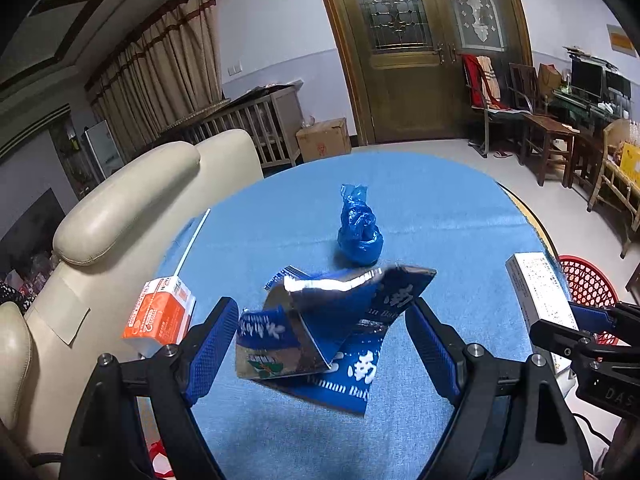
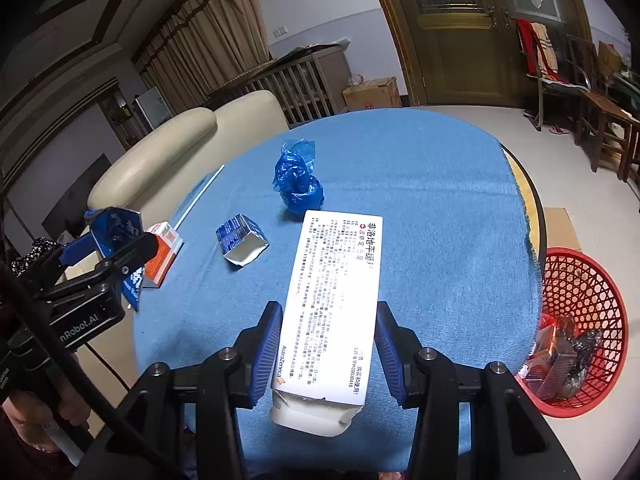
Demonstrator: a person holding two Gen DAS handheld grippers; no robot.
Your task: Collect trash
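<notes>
Blue cloth covers the bench (image 2: 420,200); the red basket (image 2: 584,280) sits at lower right of the right view. The right gripper (image 2: 326,354) clenches a white box (image 2: 336,292); the left gripper (image 1: 322,346) grasps a blue wrapper (image 1: 320,320), fingers wide. Swing each over the basket before releasing.
</notes>
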